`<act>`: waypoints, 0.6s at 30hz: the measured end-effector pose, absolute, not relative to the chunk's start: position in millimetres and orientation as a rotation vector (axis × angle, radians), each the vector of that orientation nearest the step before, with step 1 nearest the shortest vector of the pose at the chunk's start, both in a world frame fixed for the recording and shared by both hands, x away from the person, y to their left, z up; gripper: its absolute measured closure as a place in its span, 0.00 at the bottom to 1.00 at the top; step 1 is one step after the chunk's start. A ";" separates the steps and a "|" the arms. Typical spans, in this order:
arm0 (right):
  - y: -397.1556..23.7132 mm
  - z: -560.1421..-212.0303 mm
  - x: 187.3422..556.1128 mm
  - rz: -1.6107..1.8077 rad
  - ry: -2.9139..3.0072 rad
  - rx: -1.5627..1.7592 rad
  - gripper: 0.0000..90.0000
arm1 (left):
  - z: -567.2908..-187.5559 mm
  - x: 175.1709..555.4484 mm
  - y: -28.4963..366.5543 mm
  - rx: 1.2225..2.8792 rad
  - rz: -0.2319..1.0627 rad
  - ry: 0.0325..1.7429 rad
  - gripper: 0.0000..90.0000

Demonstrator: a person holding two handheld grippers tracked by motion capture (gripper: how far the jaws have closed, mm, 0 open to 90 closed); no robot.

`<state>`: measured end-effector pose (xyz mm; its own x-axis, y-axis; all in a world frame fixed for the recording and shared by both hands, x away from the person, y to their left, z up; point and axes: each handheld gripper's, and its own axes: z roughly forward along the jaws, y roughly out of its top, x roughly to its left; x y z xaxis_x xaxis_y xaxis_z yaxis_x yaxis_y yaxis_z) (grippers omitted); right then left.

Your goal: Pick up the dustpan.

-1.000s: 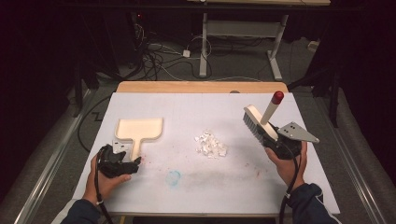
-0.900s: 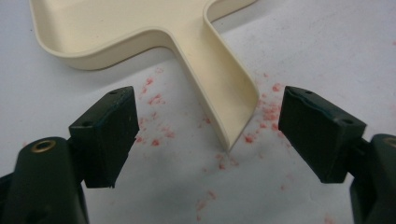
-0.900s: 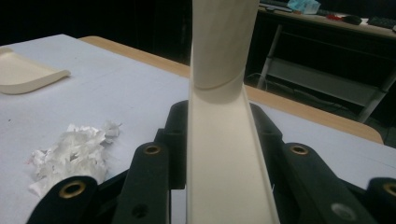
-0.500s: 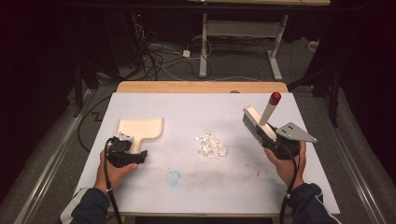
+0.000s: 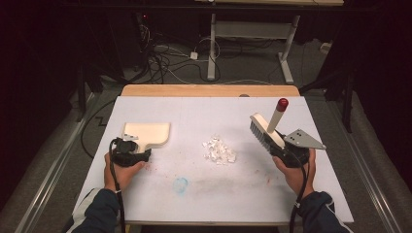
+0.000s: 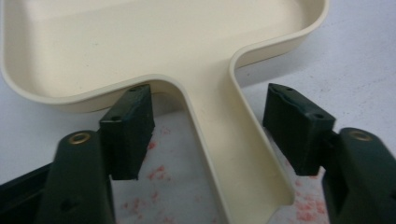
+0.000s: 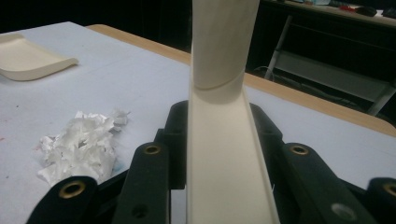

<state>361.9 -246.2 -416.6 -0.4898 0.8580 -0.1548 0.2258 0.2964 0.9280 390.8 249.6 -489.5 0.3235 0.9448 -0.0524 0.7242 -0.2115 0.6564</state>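
Cream dustpan [image 6: 140,42] handle between closing, not yet touching left gripper [image 6: 210,135] jaws, right gripper [image 7: 219,154] pinching brush [image 5: 266,130].

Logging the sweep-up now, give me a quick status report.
Left gripper open astride the dustpan handle, jaws just closing, pads not touching. Right gripper shut on the brush. Paper scraps piled mid-table, nothing in the way.

Cream dustpan [image 5: 145,133] at centre left, cream brush [image 5: 266,130] with grey bristles and dark red handle tip at right, white paper scraps [image 5: 219,151] mid-frame, pale grey table [image 5: 194,194] with faint blue and red smudges, black grippers.
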 end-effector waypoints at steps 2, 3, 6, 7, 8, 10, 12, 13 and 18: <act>-246.9 -417.4 361.9 1.204 1.891 0.969 0.75 | -488.9 392.3 251.2 2.015 0.490 1.454 0.50; -247.3 -417.7 361.8 1.206 1.889 0.979 0.75 | -488.9 393.0 252.1 2.019 0.488 1.449 0.53; -249.2 -419.4 363.4 1.218 1.889 0.993 0.75 | -488.6 394.9 252.5 2.045 0.482 1.411 0.61; -249.6 -420.3 364.5 1.226 1.892 0.995 0.75 | -488.5 395.3 252.7 2.046 0.476 1.408 0.64; -249.7 -421.2 365.0 1.230 1.894 1.003 0.75 | -488.3 395.9 252.8 2.048 0.472 1.405 0.66; -249.5 -422.7 366.8 1.232 1.898 1.001 0.75 | -487.9 396.8 252.9 2.057 0.470 1.395 0.70; -248.0 -423.7 369.1 1.234 1.905 0.998 0.75 | -486.6 397.5 252.3 2.077 0.475 1.388 0.71; -246.9 -424.4 370.4 1.234 1.906 1.001 0.75 | -486.1 397.8 252.0 2.078 0.472 1.389 0.71; -238.2 -429.4 382.2 1.243 1.925 1.003 0.75 | -475.5 397.4 252.4 2.154 0.472 1.359 0.71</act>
